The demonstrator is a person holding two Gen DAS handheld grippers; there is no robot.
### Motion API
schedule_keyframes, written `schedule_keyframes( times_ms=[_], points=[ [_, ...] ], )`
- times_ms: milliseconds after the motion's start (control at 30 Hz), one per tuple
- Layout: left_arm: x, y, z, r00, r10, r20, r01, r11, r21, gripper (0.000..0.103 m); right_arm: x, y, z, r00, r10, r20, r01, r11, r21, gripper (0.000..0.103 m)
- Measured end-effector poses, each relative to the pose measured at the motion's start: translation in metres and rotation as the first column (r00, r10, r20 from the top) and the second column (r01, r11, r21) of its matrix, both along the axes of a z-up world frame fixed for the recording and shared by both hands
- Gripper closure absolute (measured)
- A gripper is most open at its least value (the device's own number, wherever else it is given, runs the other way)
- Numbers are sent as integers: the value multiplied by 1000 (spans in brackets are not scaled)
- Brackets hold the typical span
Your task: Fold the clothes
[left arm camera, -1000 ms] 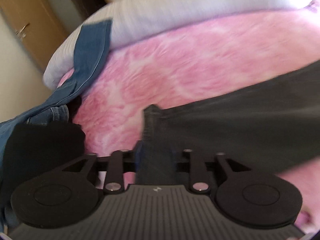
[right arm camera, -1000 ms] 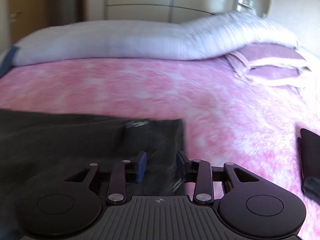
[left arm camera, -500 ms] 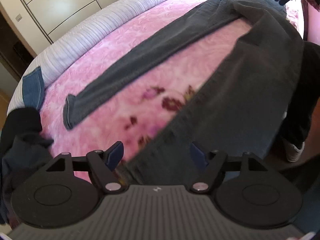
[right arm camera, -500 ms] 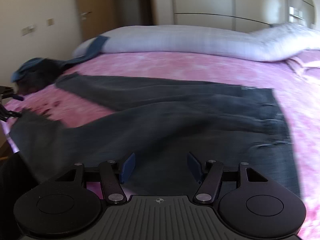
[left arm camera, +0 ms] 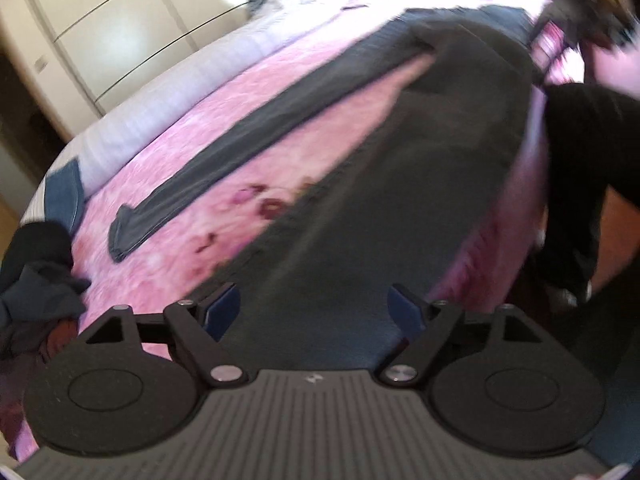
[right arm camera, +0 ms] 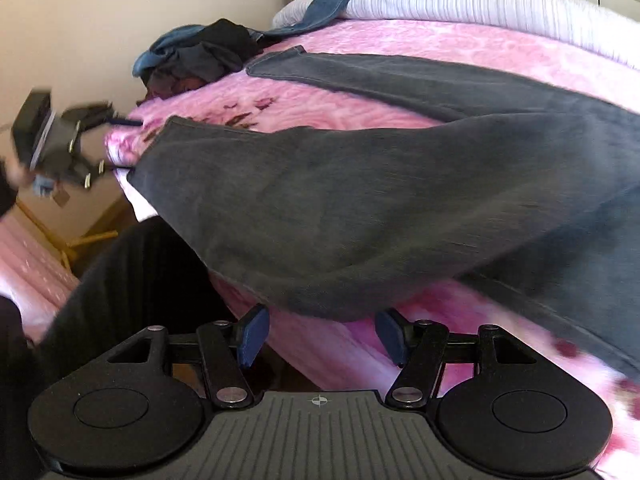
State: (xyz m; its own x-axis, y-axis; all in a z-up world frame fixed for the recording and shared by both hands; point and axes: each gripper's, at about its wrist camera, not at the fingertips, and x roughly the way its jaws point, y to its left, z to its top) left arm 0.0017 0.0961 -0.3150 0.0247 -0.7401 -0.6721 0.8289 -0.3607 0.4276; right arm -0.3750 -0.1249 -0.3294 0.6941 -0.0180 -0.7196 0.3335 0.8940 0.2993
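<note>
Left wrist, dark grey jeans [left arm camera: 400,184], legs spread

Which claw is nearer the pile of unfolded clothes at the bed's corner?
Left. The left claw hangs open near the pile at the jeans' hem end; the right claw is open by the bed's side, farther off.

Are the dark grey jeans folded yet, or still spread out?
Spread out: the dark grey jeans lie with both legs apart on the pink bedspread, unfolded.

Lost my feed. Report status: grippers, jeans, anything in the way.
Left gripper open, empty, above near leg hem. Right gripper open, empty, at bed edge. Grey jeans spread unfolded on pink blanket. Clothes pile at far corner, apart from jeans.
</note>
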Motion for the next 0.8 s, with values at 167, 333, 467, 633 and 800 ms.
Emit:
schedule_keyframes(
  times_ms=[167, 333, 467, 633, 800],
  points=[
    [-32, 16, -22, 988, -68, 139, 72, 997, -24, 21, 26, -11, 29, 986, -7, 168, 7, 1000, 0, 41],
    [-39, 4, -46, 958, -31, 285, 45, 998, -43, 21, 47, -36, 56, 959, -62, 275, 60, 998, 17, 41],
    [-32, -3, -57, 929, -19, 369, 26, 1000, -14, 54, 59, -48, 58, 958, -71, 279, 72, 997, 7, 41],
    [-15, 0, -31, 921, -15, 390, 25, 999, -21, 94, 58, -55, 49, 966, -74, 247, 66, 997, 40, 41],
    [21, -7, 17, 887, 134, 442, -65, 984, -168, 95, 29, -35, 41, 992, -26, 122, 34, 998, -58, 41]
  ],
)
